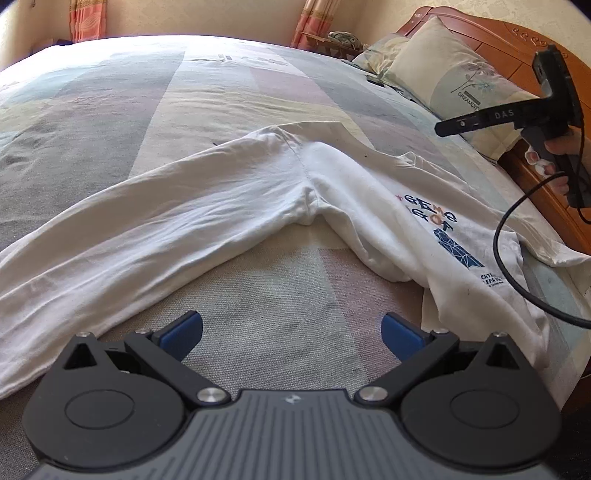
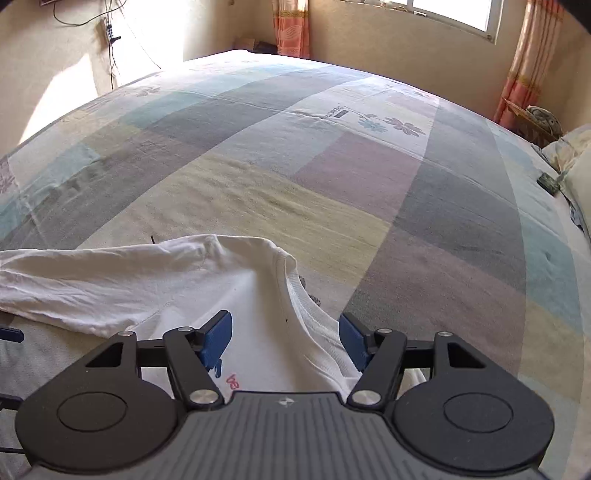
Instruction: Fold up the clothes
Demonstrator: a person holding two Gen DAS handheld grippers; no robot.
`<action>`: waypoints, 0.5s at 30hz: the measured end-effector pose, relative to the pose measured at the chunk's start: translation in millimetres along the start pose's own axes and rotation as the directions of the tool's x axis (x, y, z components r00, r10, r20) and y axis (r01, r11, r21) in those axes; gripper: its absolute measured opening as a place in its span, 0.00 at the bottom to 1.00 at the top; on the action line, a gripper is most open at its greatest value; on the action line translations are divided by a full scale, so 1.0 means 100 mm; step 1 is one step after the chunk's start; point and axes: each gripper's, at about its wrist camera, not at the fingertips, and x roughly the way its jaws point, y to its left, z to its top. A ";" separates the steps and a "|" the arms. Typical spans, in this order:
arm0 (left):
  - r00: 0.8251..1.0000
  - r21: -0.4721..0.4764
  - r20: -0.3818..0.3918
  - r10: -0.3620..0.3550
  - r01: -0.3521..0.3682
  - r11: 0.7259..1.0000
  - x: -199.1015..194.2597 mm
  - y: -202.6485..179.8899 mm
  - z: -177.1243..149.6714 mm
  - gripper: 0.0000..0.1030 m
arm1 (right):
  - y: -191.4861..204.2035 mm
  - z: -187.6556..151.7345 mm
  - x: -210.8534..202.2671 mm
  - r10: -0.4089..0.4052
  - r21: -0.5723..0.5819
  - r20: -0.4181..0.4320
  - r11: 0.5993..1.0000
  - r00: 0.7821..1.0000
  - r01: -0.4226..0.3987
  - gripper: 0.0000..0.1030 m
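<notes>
A white long-sleeved shirt [image 1: 258,192] lies crumpled on the patchwork bedspread [image 1: 184,110], one sleeve stretched out to the left and a coloured print [image 1: 439,218] on its chest. My left gripper [image 1: 291,332] hovers open over bare bedspread just in front of the shirt, with nothing between its blue pads. In a person's hand at the right, my right gripper [image 1: 448,127] hangs in the air above the shirt's far side. In its own view the right gripper [image 2: 286,339] is open; the shirt [image 2: 184,280] and its collar [image 2: 310,317] lie below, untouched by the pads.
Pillows [image 1: 443,74] and a wooden headboard [image 1: 498,33] bound the bed on the right. A black cable [image 1: 506,236] loops down from the right gripper over the shirt. A small dark object [image 2: 548,182] lies near the pillows. Wide bedspread [image 2: 295,166] stretches beyond the shirt.
</notes>
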 end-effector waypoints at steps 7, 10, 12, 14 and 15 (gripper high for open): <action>1.000 0.046 -0.022 0.019 -0.018 0.999 0.07 -0.26 0.06 0.99 | -0.94 -0.68 -0.24 -0.102 0.250 -0.003 0.963 0.995 0.099 0.63; 0.999 0.044 -0.026 0.037 -0.036 0.998 0.05 -0.42 0.04 0.99 | -1.26 -0.76 -0.13 -0.131 0.292 0.015 0.949 0.991 0.121 0.59; 0.998 0.044 -0.029 0.057 -0.055 0.998 0.04 -0.54 0.02 0.99 | -1.36 -0.76 0.01 -0.135 0.262 0.013 0.957 0.991 0.127 0.59; 0.996 0.040 -0.029 0.080 -0.079 0.996 0.01 -0.65 0.00 0.99 | -1.44 -0.74 0.20 -0.102 0.223 0.001 0.970 0.995 0.099 0.59; 0.995 0.031 -0.029 0.092 -0.091 0.995 -0.01 -0.70 -0.02 0.99 | -1.45 -0.74 0.27 -0.076 0.205 -0.003 0.976 0.997 0.075 0.59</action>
